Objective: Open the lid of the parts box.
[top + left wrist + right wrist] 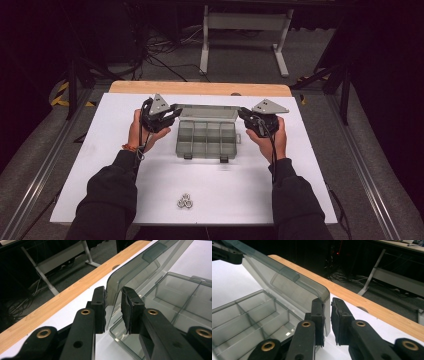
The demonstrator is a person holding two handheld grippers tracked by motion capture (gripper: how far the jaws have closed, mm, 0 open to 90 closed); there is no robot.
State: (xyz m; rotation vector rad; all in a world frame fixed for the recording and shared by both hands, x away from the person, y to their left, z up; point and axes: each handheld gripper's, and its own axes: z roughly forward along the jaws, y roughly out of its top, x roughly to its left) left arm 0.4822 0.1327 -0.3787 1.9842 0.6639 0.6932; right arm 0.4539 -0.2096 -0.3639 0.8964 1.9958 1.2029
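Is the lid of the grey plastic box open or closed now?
Open. The lid stands raised off the box, so the divided compartments are exposed; they look empty.

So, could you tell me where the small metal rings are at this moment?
In the high view, the small metal rings lie clustered on the white table near its front edge, between the person's forearms, well short of the open compartment box.
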